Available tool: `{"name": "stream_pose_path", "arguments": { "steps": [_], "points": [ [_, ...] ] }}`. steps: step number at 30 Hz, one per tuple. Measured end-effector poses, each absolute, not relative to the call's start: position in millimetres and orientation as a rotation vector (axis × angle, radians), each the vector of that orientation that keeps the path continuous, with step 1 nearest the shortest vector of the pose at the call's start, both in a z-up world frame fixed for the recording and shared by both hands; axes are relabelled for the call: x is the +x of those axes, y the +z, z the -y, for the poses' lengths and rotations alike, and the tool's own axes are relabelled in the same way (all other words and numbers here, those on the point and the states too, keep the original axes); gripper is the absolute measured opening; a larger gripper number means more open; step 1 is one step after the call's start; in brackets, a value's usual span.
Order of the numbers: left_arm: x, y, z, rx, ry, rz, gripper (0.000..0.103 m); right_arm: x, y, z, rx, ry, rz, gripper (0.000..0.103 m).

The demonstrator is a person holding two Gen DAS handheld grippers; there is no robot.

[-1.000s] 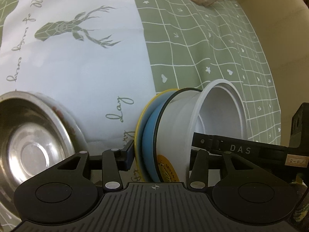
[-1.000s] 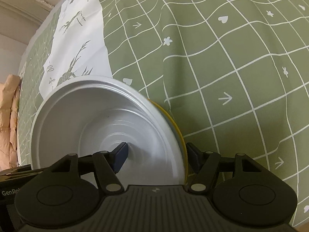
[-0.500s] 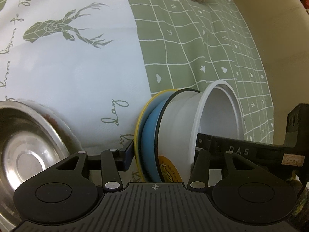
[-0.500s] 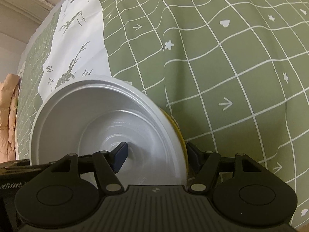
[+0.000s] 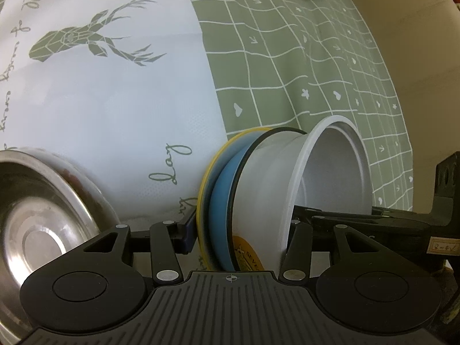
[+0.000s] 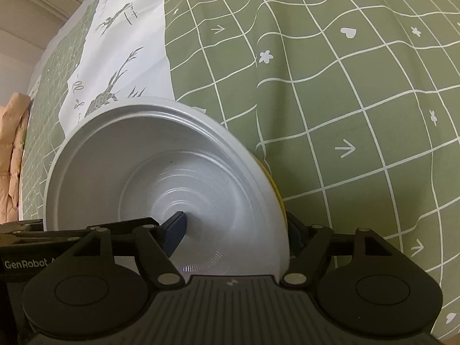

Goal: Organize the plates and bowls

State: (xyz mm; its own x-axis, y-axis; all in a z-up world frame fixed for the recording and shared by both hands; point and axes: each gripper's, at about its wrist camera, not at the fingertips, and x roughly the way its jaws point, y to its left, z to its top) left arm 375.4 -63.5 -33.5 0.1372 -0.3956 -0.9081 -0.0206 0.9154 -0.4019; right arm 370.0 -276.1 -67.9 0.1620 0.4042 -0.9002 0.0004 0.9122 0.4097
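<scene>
Loosening is the news here: the right gripper point(image 6: 235, 227) is spreading its fingers, the far one now just clear of the yellow plate point(image 5: 207, 178), the near one still inside the white bowl point(image 5: 264, 178) (barely changed from a second ago). The stack of yellow plate, blue plate point(image 5: 221, 201) and white bowl stands on edge on the tabletop point(image 5: 287, 72), clamped, it seems, between the left gripper's point(image 5: 241, 227) fingers, so the handover looks nearly done. The steel bowl point(image 5: 43, 215) sits near on one side and the tabletop's edge on the other; the cloth ahead lies free.
</scene>
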Motion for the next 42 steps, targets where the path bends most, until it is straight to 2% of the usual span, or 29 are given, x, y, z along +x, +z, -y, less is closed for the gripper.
{"name": "stream_pose_path", "arguments": {
  "steps": [18, 42],
  "points": [
    [373.7, -33.5, 61.4, -0.367, -0.268, -1.425, 0.048, 364.7, -66.1, 274.3, 0.394, 0.243, -1.385, 0.073],
    [369.8, -30.7, 57.4, -0.374, -0.255, -1.439, 0.048, 367.6, -67.3, 265.5, 0.359, 0.265, -1.409, 0.077]
  ]
}}
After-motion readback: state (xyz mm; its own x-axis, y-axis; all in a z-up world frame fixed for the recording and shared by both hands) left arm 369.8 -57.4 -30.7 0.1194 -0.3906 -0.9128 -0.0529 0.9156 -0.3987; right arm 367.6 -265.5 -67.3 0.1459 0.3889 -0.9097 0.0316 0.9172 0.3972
